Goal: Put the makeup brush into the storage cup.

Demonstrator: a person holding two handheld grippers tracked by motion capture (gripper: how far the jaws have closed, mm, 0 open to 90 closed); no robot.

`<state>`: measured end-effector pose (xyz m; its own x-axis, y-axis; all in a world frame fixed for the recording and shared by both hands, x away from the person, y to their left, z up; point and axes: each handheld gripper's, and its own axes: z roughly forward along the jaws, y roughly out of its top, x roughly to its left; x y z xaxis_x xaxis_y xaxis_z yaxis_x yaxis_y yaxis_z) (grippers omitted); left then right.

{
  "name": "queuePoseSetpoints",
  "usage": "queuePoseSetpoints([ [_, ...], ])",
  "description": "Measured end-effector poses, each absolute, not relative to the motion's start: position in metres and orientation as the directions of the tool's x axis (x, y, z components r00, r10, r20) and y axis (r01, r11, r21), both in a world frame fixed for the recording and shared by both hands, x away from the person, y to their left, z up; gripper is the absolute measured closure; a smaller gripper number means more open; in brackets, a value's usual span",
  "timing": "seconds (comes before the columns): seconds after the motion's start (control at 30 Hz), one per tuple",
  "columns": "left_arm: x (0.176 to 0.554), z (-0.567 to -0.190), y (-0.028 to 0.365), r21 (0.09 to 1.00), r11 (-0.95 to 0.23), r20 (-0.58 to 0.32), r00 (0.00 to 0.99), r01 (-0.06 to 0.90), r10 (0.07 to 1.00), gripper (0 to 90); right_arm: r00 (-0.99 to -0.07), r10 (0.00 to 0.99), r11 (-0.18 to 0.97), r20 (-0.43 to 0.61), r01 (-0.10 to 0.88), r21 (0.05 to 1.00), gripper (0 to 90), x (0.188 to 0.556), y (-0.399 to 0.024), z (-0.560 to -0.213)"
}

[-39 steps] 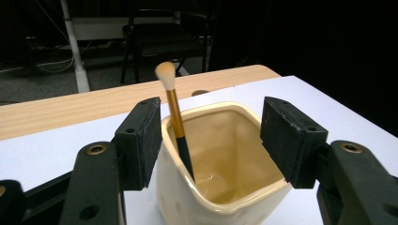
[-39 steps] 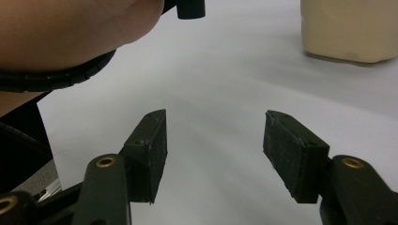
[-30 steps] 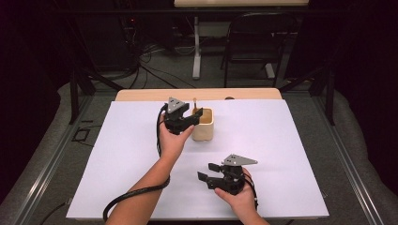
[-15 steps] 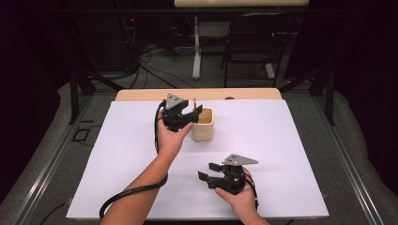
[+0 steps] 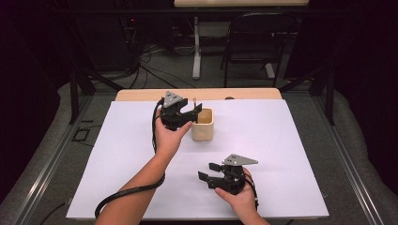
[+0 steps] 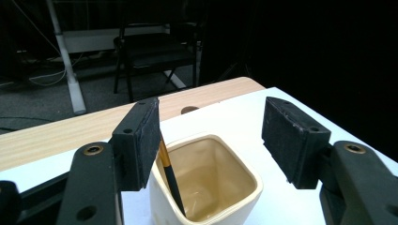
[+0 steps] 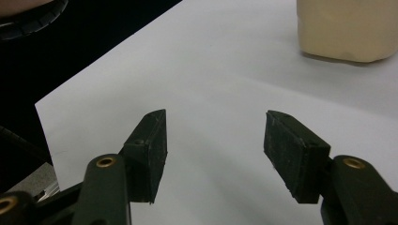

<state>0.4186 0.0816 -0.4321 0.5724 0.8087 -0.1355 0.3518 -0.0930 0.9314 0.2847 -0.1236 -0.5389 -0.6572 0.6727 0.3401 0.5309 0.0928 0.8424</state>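
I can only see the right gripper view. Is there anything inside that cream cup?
Observer: Yes, in the left gripper view a thin black stick with an orange band leans inside the cup.
Operator: Is the other gripper grabbing it?
Observer: No, the left gripper hangs over the cup with its jaws open, the stick beside one jaw.
Operator: Where's mine?
Observer: In the high view, the right gripper sits low over the white sheet, nearer the person than the cup.

A lab-like recording room: dark curtains [image 5: 33,93] surround a white-covered table [image 5: 281,140], loose cables [image 5: 145,61] trail over grey floor, with a folding chair [image 5: 253,42] and desk legs [image 5: 197,51] behind.
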Motion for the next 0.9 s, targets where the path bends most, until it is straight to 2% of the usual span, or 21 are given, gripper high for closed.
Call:
queuePoseSetpoints([
  [0.9,0.397,-0.415,0.105,0.941,-0.083,-0.131,0.58,0.327,0.804,37.7,-0.656,0.673,0.101,0.34,0.537,0.837,39.7,0.284,-0.123,-0.54],
])
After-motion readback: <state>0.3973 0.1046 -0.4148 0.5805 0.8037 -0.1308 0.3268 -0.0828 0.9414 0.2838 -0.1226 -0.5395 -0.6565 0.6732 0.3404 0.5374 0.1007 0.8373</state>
